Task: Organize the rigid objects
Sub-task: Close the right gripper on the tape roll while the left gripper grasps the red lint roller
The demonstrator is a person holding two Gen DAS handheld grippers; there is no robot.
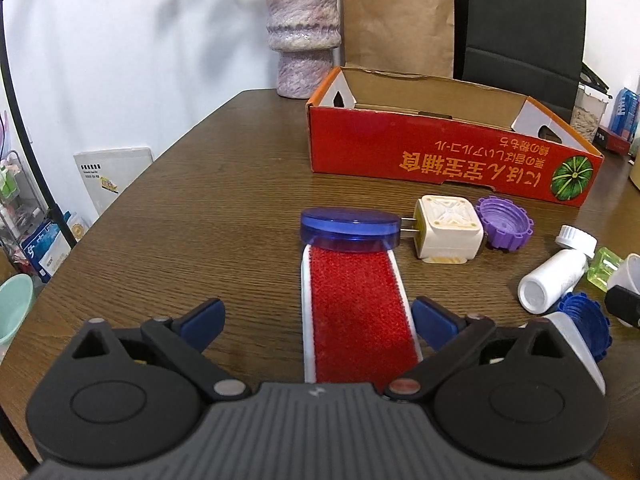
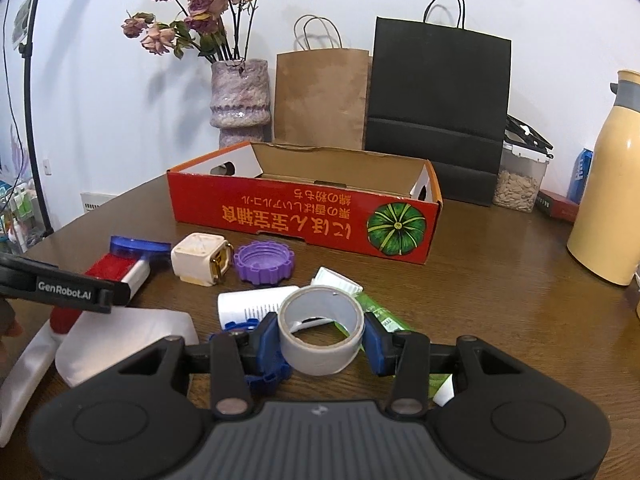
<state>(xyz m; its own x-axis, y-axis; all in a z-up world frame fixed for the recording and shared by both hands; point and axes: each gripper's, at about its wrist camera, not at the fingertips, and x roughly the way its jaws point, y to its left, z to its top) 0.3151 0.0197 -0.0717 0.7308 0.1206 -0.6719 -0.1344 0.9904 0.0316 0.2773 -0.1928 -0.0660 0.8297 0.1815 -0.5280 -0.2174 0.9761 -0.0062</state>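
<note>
Right gripper [image 2: 323, 346] fingers clench a tape roll [image 2: 322, 330] that may slip sideways; left gripper [image 1: 316, 322] fingers are spread wide around a lint brush [image 1: 358, 304].

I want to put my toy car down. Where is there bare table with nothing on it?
Bare wood lies left of the red lint brush, toward the vase, and between the red box and the yellow jug. It is crowded around the tape roll, white bottle and purple cap.

The right gripper [image 2: 322, 346] hides most of a blue cap [image 2: 262, 376] (teeth showing).
</note>
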